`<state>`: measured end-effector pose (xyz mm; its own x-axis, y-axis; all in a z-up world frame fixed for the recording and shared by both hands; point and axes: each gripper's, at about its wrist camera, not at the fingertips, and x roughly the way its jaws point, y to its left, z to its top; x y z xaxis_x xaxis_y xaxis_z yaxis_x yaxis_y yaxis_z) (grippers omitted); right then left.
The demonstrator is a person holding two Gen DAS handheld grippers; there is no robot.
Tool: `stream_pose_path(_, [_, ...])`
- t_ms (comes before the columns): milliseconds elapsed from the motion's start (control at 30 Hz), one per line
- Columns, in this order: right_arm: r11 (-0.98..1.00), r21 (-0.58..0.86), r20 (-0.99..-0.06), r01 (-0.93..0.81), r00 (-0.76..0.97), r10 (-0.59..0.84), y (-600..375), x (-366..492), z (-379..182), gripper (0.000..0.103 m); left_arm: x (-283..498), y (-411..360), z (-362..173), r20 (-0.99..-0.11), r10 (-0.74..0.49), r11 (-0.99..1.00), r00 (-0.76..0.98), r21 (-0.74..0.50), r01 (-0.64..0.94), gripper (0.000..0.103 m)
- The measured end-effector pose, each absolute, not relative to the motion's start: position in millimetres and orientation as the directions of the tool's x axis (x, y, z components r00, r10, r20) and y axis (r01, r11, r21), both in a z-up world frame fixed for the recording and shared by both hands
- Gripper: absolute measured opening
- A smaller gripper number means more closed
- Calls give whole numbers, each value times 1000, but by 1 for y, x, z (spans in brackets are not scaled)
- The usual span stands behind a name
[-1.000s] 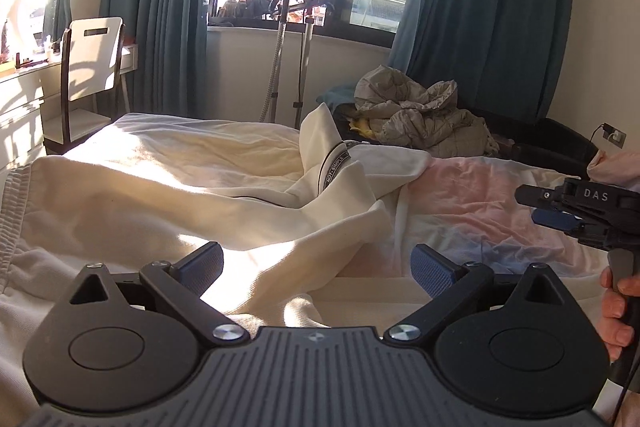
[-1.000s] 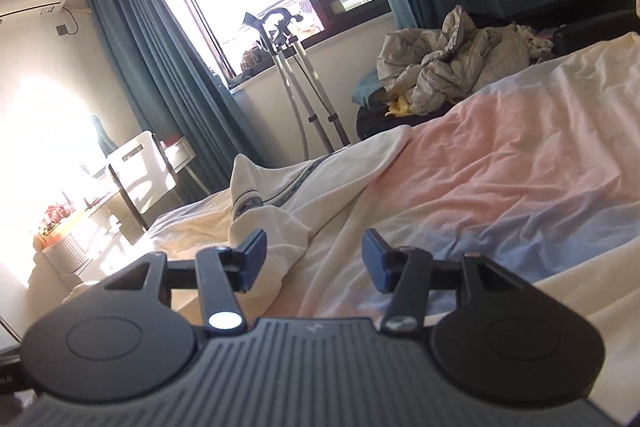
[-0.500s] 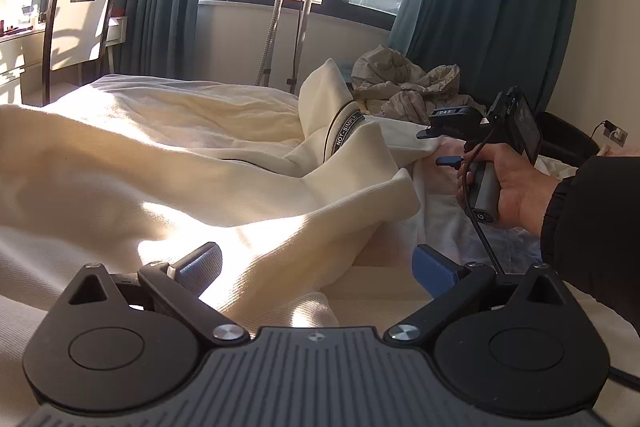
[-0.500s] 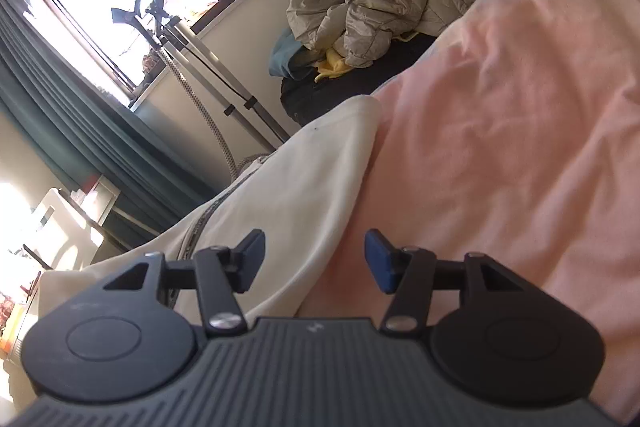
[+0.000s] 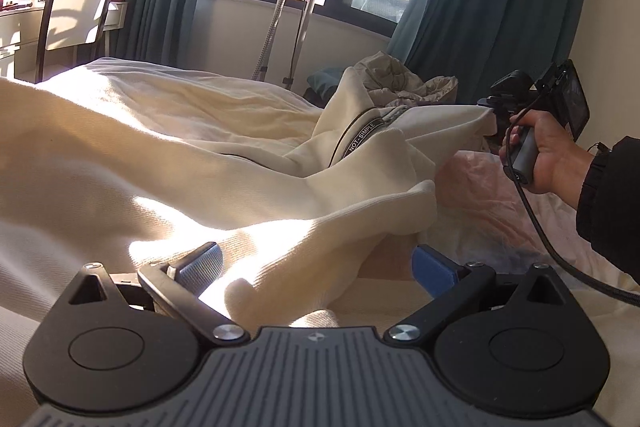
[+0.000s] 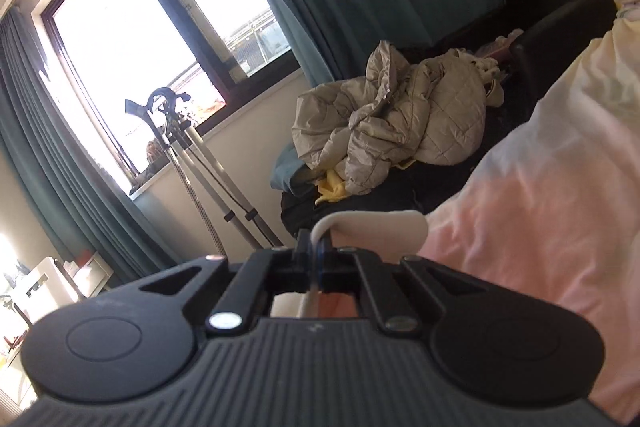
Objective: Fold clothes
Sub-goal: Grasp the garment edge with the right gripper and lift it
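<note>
Here, my right gripper (image 6: 316, 247) is pinching the far edge of the cream garment (image 5: 224, 163); my left gripper (image 5: 316, 263), jaws apart, is straddling its near fold, the garment stretching ahead and rightward between my claws.

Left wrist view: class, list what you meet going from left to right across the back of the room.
White chair → garment steamer stand → crumpled quilted jacket → right gripper, shut on the cream garment.
</note>
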<state>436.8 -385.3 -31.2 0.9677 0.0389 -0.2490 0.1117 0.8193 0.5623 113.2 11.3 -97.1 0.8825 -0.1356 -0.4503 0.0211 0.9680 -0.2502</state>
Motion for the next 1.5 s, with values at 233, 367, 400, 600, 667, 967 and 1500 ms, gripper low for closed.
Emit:
stream_pose_path(233, [798, 551, -202, 246, 967, -158, -496, 347, 16, 3, 98, 3, -85, -425, -133, 975, 895, -219, 40, 101])
stream_pose_path(367, [768, 563, -243, 305, 949, -199, -540, 292, -8, 3, 93, -6, -83, -426, -134, 981, 895, -188, 57, 101])
stream_pose_path(400, [754, 573, -259, 322, 944, -206, -549, 280, -19, 3, 92, -7, -83, -427, -136, 981, 894, -187, 60, 101])
stream_pose_path(600, [588, 691, -385, 420, 903, -191, -580, 207, -117, 4, 85, -9, -81, -436, -140, 979, 889, -195, 58, 101])
stream_pose_path(667, [514, 729, -426, 452, 887, -177, -584, 195, -148, 4, 82, -10, -80, -433, -138, 978, 891, -200, 54, 101])
stream_pose_path(967, [437, 807, -419, 398, 907, -52, -592, 217, -181, 40, 83, -20, -85, -444, -123, 984, 888, -172, 51, 101])
stream_pose_path(1500, [543, 703, -379, 460, 888, -262, -623, 205, -153, 3, 89, -22, -95, -471, -117, 986, 875, -160, 46, 101])
